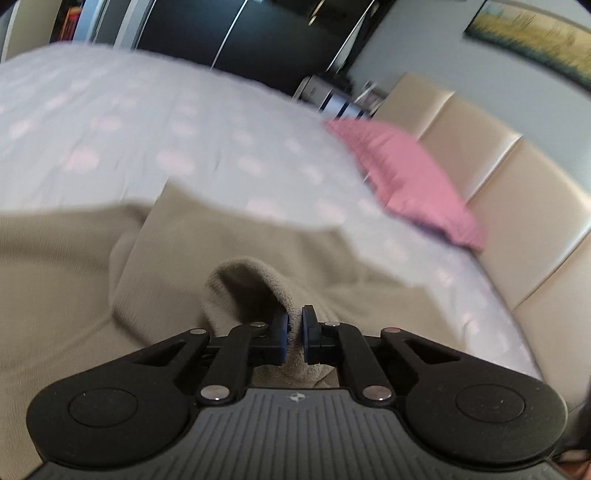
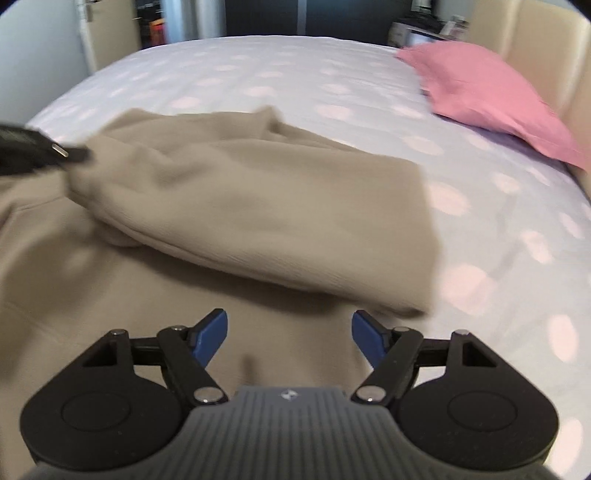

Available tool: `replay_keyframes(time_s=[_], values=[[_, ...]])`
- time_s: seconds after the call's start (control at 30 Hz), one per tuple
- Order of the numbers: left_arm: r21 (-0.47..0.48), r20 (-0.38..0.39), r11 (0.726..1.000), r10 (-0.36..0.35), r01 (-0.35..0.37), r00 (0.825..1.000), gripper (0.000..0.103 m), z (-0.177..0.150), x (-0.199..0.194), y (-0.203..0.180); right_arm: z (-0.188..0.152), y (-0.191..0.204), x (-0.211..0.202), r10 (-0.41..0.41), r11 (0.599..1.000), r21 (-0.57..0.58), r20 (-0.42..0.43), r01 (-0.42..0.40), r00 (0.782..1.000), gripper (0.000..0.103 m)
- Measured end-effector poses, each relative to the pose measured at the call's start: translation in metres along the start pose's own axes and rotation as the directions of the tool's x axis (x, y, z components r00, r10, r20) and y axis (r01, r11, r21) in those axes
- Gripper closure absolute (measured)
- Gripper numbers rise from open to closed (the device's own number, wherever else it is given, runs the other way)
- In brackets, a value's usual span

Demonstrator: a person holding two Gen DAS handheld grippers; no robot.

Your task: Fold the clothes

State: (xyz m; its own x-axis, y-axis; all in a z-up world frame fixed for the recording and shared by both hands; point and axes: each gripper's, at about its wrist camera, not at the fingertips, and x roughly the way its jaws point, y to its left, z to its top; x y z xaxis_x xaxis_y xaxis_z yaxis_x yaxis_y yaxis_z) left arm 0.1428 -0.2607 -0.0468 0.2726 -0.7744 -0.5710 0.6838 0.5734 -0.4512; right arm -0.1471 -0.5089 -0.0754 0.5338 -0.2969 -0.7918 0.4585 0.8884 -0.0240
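A beige knitted garment (image 2: 258, 206) lies spread on the bed, one part folded over the rest. In the left wrist view my left gripper (image 1: 294, 321) is shut on a raised fold of the beige garment (image 1: 243, 280), the cloth pinched between its blue pads. In the right wrist view my right gripper (image 2: 289, 325) is open above the flat part of the garment, nothing between its blue fingers (image 2: 212, 332). The left gripper (image 2: 79, 153) shows at the left edge of that view, holding the garment's fold.
The bed has a pale sheet (image 2: 258, 74) with pink spots. A pink pillow (image 2: 491, 92) lies at the right by the cream padded headboard (image 1: 517, 192). Dark wardrobe doors (image 1: 240, 33) stand beyond the bed.
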Motion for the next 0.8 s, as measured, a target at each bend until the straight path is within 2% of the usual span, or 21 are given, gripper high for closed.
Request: replay_keyframes(time_s=[0.13, 0.33, 0.5, 0.6, 0.63, 0.67, 0.7, 0.8], values=[[0.074, 0.056, 0.997, -0.035, 0.031, 0.998, 0.098, 0.032, -0.023, -0.032, -0.014, -0.026, -0.004, -0.04, 0.995, 0.093, 0.019, 0.038, 0.999, 0.024], [0.199, 0.122, 0.98, -0.049, 0.024, 0.991, 0.098, 0.073, -0.057, -0.065, -0.015, -0.048, 0.001, 0.029, 0.957, 0.285, 0.057, -0.044, 0.998, 0.024], [0.2, 0.156, 0.98, -0.034, 0.002, 0.987, 0.098, 0.084, -0.07, -0.056, -0.005, -0.058, 0.021, 0.037, 0.906, 0.417, 0.099, -0.075, 0.994, 0.024], [0.176, 0.174, 0.984, 0.007, -0.038, 0.985, 0.098, 0.09, -0.072, -0.041, 0.003, -0.059, 0.031, -0.004, 0.906, 0.422, 0.089, -0.034, 0.996, 0.027], [0.171, 0.183, 0.983, 0.035, -0.067, 0.983, 0.098, 0.093, -0.073, -0.034, 0.005, -0.061, 0.036, -0.016, 0.907, 0.421, 0.081, -0.02, 0.997, 0.038], [0.161, 0.185, 0.982, 0.067, -0.098, 0.98, 0.098, 0.094, -0.072, -0.024, 0.006, -0.063, 0.041, -0.01, 0.908, 0.419, 0.07, -0.021, 0.997, 0.057], [0.15, 0.187, 0.98, 0.1, -0.129, 0.977, 0.099, 0.094, -0.071, -0.014, 0.006, -0.064, 0.045, 0.014, 0.907, 0.419, 0.058, -0.037, 0.998, 0.064], [0.109, 0.163, 0.972, 0.19, -0.209, 0.968, 0.099, 0.094, -0.062, 0.019, 0.007, -0.057, 0.055, 0.021, 0.927, 0.375, 0.018, -0.026, 1.0, 0.067]])
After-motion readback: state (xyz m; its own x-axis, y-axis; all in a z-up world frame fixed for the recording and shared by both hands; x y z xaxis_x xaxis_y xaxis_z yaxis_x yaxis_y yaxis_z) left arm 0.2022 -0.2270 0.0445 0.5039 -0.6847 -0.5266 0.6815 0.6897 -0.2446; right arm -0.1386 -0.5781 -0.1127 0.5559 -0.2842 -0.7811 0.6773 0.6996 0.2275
